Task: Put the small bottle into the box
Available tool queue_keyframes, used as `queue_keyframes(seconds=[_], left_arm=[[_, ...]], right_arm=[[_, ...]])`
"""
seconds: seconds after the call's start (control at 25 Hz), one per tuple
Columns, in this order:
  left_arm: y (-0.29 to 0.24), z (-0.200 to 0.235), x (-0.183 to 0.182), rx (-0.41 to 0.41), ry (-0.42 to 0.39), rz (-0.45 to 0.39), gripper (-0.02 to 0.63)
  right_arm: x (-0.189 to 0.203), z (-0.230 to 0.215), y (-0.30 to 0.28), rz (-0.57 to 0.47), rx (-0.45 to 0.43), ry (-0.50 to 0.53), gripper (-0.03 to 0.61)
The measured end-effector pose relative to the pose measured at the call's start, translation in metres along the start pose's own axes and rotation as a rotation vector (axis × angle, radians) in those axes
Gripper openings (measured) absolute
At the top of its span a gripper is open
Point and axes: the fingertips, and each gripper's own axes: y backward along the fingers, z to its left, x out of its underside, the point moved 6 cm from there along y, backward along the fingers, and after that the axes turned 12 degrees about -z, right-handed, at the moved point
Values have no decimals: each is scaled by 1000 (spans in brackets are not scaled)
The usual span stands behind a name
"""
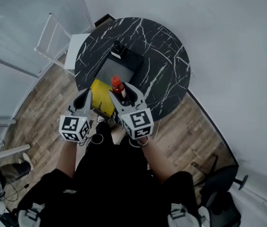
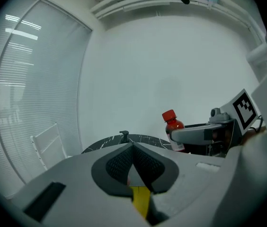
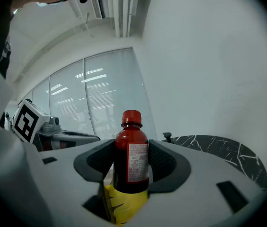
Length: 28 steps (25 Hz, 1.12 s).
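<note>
The small bottle [image 1: 118, 86], dark red with a red cap and a white label, stands upright between the jaws of my right gripper [image 1: 123, 94], which is shut on the bottle's [image 3: 131, 160] body. It hangs over the near edge of the round black marble table [image 1: 166, 60], just before the open dark box [image 1: 114, 72] with a grey inside. A yellow piece [image 1: 102, 96] lies at the box's near end, under the bottle. My left gripper [image 1: 87, 96] is beside it on the left, its pads [image 2: 121, 162] meeting at the tip with nothing between them. From the left gripper view the bottle [image 2: 173, 126] shows to the right.
A small black upright part [image 1: 118, 46] stands at the box's far end. A white wire rack [image 1: 53, 37] stands left of the table on the wooden floor. White walls are close behind the table. A dark chair base [image 1: 223, 178] is at the lower right.
</note>
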Motion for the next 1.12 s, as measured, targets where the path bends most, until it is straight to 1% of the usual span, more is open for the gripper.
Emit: queue_keyframes(seconds=[0.24,0.44,0.72,0.96,1.12], left_arm=[[-20,39,27,52,21,94,-3],[-34,64,57,111,14,181,-3],[-54,82,88,220,13,269,-3],[-68,99,106,295,13,332,-3],[-76,105,120,348,-1,372,-3]], right_arm=[[44,4,-26,118,50,-68,210],[76,11,-42,181,108,-128,210],[122,16,-60,261,184,-219,212],[158,26,-75,334,231,-262,212],[185,33,-78,392,285,-354,212]])
